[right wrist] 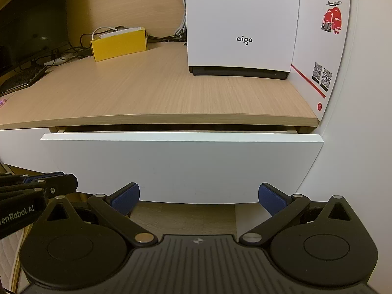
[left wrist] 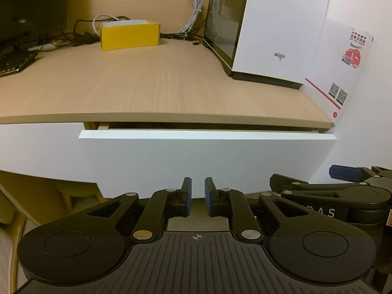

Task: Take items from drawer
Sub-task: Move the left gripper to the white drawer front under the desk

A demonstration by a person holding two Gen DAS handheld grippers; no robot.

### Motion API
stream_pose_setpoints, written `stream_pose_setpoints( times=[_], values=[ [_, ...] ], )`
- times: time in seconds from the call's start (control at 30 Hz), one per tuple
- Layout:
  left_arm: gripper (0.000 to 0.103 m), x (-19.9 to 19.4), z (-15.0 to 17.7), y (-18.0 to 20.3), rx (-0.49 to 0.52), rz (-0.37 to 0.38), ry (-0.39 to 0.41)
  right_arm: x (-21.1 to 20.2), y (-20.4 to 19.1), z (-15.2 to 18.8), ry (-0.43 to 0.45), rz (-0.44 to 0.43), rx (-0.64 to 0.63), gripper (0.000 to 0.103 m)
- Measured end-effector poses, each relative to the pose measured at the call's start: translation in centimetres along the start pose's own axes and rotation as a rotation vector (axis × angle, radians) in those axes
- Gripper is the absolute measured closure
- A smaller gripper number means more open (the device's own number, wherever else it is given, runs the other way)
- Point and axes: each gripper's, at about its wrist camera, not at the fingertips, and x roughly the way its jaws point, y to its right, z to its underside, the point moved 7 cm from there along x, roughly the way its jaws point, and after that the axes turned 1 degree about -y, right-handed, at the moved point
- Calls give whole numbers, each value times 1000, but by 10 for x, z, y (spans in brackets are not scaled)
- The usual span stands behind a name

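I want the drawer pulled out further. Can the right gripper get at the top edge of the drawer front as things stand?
Probably yes. The right gripper is wide open and empty, facing the drawer front with nothing between them. The drawer is ajar, so a gap shows under the desk behind the top edge. The left gripper sits off to the side.

Only a thin gap opens between drawer front and desktop overhang.

White drawer slightly ajar beneath wooden desktop
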Motion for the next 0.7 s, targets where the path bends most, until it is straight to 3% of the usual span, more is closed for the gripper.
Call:
stream_pose_setpoints(
  times=[0.7],
  values=[
    [89, 2, 3, 0, -7, 10, -8, 2, 1, 3, -7, 2, 2, 0]
  ],
)
